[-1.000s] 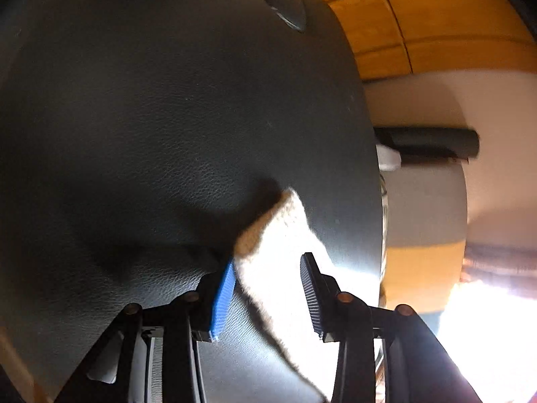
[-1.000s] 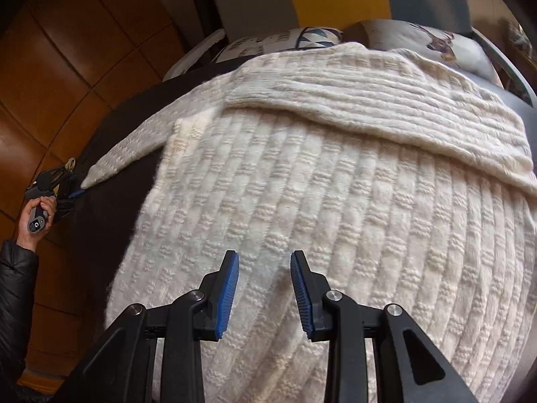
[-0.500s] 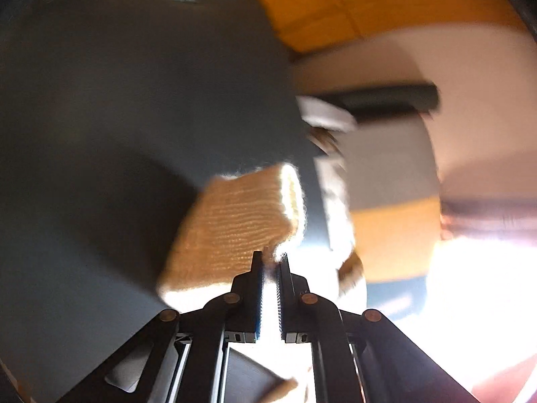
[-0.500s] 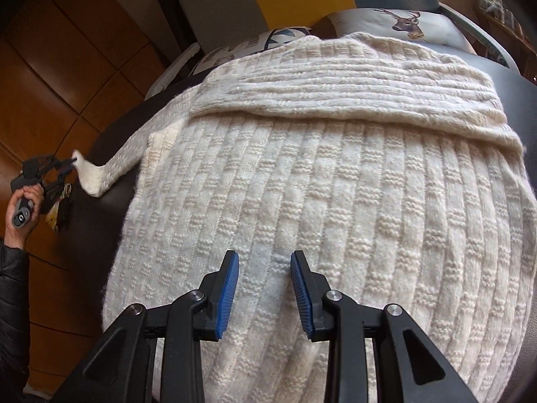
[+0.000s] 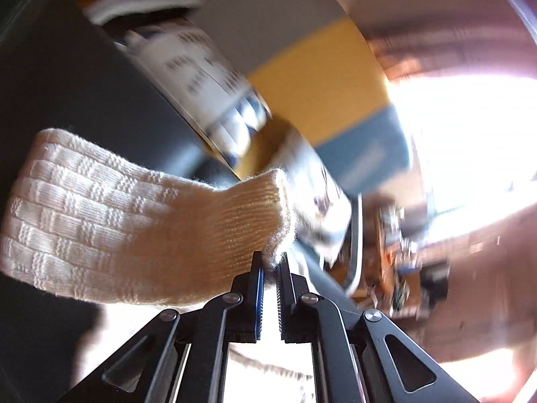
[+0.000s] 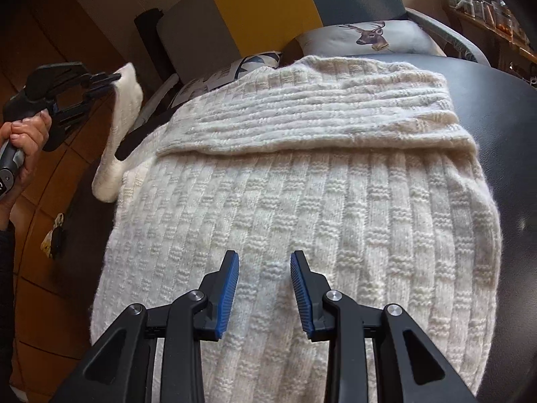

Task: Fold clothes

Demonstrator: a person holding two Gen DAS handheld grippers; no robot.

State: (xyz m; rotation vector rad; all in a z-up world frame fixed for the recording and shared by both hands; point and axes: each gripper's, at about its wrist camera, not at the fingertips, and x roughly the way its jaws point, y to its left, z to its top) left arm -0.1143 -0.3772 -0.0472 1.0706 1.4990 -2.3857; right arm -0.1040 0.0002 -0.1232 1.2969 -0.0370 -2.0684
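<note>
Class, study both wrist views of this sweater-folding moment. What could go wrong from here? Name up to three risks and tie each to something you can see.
1. The left hand-held gripper pinches only the sleeve cuff at its fuzzy edge, so the knit might slip out.
2. The right hand-held gripper hovers open over the sweater, not pinning it; pulling the sleeve across could drag the body askew.
3. The lifted sleeve hangs near the patterned cushion and might snag.

We're in a home, likely a living room. Upper right of the right wrist view: deer-print cushion [image 6: 369, 35]. Behind it, an upholstered backrest [image 6: 261, 6] in grey, yellow and blue panels. Left edge: wood-panelled wall [image 6: 60, 181]. Far upper right: cluttered shelf [image 6: 483, 3]. Dark leather surface [image 6: 503, 107] carries the knitwear.
</note>
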